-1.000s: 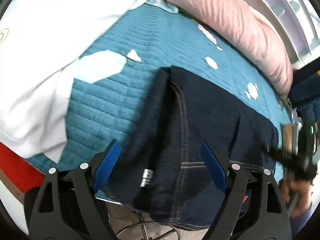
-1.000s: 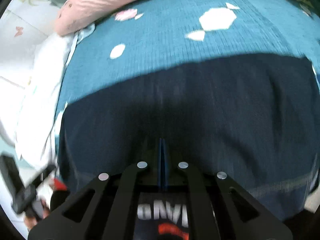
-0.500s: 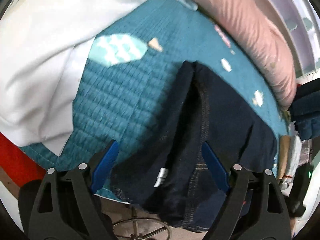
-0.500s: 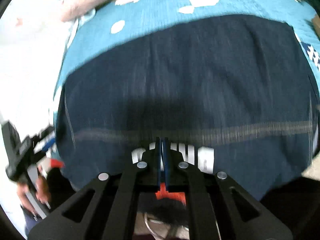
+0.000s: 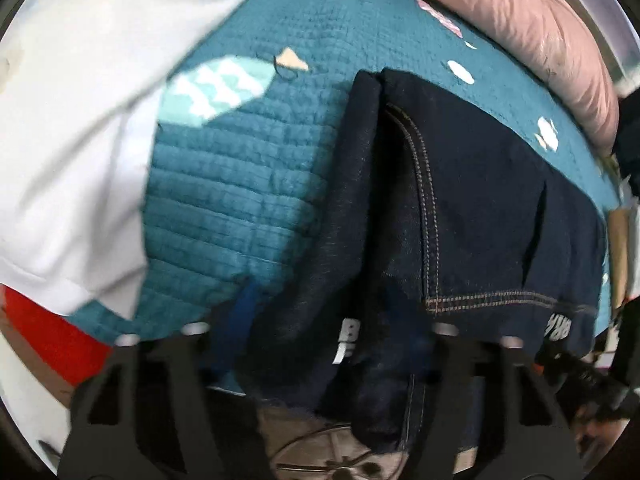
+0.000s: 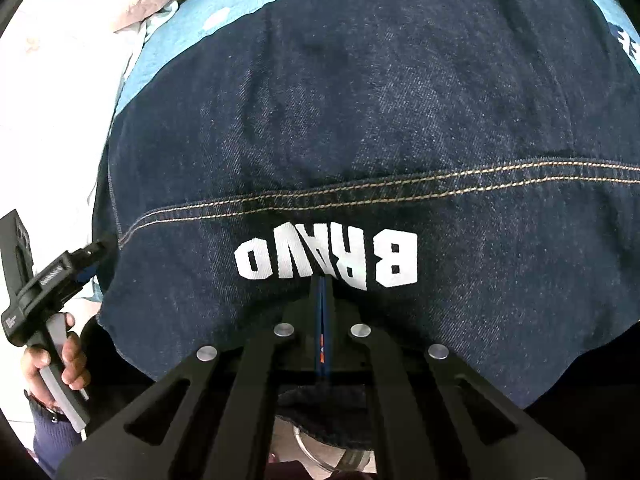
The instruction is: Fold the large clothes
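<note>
Teal quilted bedding (image 5: 248, 184) with pale patches is serving as the work surface, and on it a dark denim garment (image 5: 472, 200), most likely jeans judging by the tan double stitching and thick seams, is lying folded, its near edge hanging over the side of the bed. A white printed word "BRAVO" (image 6: 328, 258) is showing on a lower layer just beneath the stitched hem. Such denim is probably heavy and fairly stiff, not slippery, and sturdy enough to take a firm pinch; stacked layers should hold a crease but could sag or slide apart if lifted by a single ply, so the hemmed edge and the thick seam beside it look like the best places to grip, catching every layer. The right gripper (image 6: 322, 292) is sitting at the denim's overhanging edge, its jaws pressed narrowly together, apparently pinching cloth just below the lettering. The left gripper (image 5: 320, 320) is blurred; its jaws are standing wide, straddling the garment's left fold without clamping it. Left of the denim a white sheet (image 5: 76, 132) is covering the quilt, and beyond the denim a pink pillow (image 5: 532, 32) is lying along the bed's far side.
</note>
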Demonstrator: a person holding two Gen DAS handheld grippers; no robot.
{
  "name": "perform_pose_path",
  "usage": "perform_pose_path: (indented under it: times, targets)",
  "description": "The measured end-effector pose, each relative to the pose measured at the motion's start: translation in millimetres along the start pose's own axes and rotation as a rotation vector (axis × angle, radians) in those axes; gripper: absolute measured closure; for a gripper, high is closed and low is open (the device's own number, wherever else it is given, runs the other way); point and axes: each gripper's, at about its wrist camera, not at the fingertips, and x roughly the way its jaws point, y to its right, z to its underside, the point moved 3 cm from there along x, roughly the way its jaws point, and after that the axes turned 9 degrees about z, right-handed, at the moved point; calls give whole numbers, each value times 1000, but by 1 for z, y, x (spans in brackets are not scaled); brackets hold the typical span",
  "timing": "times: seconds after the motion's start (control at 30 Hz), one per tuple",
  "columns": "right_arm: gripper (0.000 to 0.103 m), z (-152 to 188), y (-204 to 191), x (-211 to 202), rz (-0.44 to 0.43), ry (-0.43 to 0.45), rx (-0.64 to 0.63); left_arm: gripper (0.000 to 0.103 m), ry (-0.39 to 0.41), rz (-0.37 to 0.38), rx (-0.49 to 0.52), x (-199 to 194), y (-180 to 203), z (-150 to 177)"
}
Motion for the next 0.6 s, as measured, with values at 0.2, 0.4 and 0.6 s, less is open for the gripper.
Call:
perform_pose_path:
  times: [0.2,0.4,0.6]
  targets:
    - [97,2,-2,-10,-32,-6,30,100,21,86,47,-25,22,0]
    - [100,7,-12,-5,-62,12,22,100,50,131,43,-34,36,2]
    - [103,21,-8,1,-45,-19,-27,101,85,278,59,-64,70,-4]
